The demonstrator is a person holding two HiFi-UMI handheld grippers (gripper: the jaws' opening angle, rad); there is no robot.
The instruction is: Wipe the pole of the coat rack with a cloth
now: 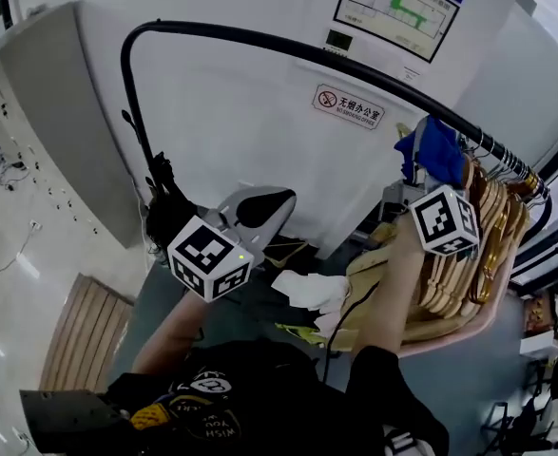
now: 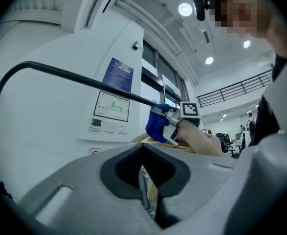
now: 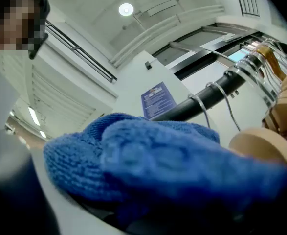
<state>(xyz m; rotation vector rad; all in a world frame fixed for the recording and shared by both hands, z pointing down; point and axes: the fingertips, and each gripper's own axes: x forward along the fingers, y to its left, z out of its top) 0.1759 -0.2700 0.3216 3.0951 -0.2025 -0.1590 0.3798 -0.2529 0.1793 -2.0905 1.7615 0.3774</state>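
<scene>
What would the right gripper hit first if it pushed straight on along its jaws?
Probably the black pole, which lies just beyond the blue cloth that the right gripper holds. Whether the cloth touches it is unclear.

Along the black pole (image 1: pixel 259 38) you have a long bare stretch, from the bend at the left up to your right claw (image 1: pixel 429 180). The white wall (image 1: pixel 240 122) stands behind that stretch. To the right of that claw the way is blocked: wooden hangers (image 1: pixel 469 245) crowd the pole, their hooks (image 1: pixel 495 162) looped over it just beside the blue cloth (image 3: pixel 148 165) the claw is clamped on. Your left claw (image 1: pixel 252 209), jaws together, sits low under the bare stretch, well apart from the pole, with open air between them.
</scene>
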